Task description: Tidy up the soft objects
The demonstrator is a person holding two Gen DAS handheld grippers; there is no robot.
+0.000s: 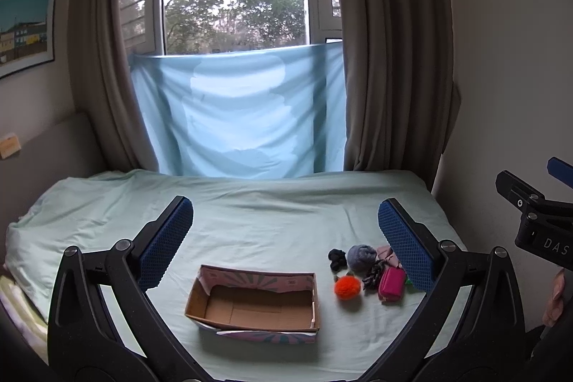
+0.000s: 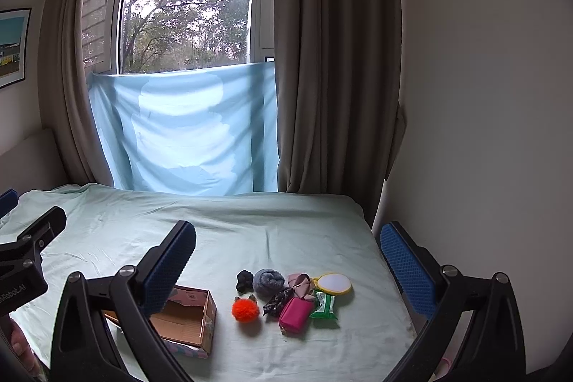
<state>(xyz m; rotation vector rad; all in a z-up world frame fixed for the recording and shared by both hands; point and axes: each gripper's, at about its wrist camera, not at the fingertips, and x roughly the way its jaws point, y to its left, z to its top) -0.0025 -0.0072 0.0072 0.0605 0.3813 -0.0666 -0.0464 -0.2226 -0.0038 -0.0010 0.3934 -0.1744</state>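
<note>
An empty cardboard box [image 1: 255, 305] [image 2: 186, 321] lies on the pale green bed sheet [image 1: 272, 213] [image 2: 250, 228]. To its right sits a cluster: an orange pompom [image 1: 346, 287] [image 2: 245, 309], a grey ball of fabric [image 1: 361, 256] [image 2: 268, 281], a black scrunchie [image 1: 337, 258] [image 2: 244, 280], a pink pouch [image 1: 391, 282] [image 2: 295, 314], a dark patterned scrunchie [image 2: 276, 300], a pink cloth [image 2: 300, 282], a green packet [image 2: 324, 305] and a round yellow-rimmed mirror [image 2: 335, 283]. My left gripper [image 1: 286, 246] hangs open above the box. My right gripper [image 2: 288, 260] hangs open above the cluster.
Brown curtains [image 1: 386, 59] and a blue cloth [image 1: 243, 113] hang at the window behind the bed. A wall [image 2: 483, 95] runs along the bed's right edge. A headboard [image 1: 53, 149] stands on the left. A hand [image 1: 555, 299] shows at the right edge.
</note>
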